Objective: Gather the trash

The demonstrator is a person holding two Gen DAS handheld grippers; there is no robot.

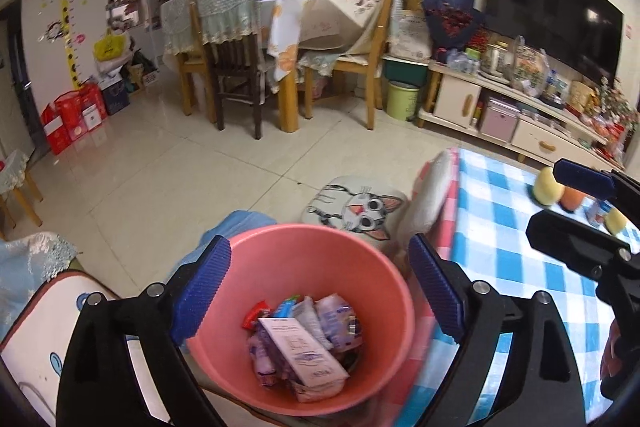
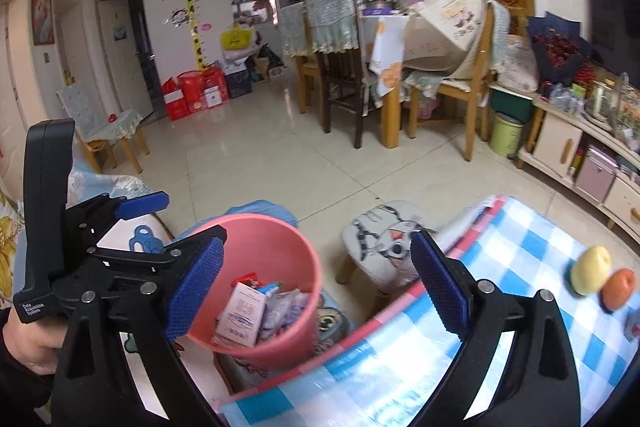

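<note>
While both the left gripper (image 1: 320, 287) and the right gripper (image 2: 316, 287) hover with jaws spread wide and nothing between the pads, the trash sits low in the pink bin (image 1: 280, 259) just beside the edge of the checked tablecloth (image 1: 512, 227). It is a white carton (image 1: 304, 351) lying on crumpled plastic wrappers (image 1: 332, 315), all probably light, the carton fairly stiff across its flat faces, the wrappers slick and crushable. Farther along the cloth lie a pear (image 2: 590, 269) and an orange (image 2: 618, 289), seemingly not trash.
</note>
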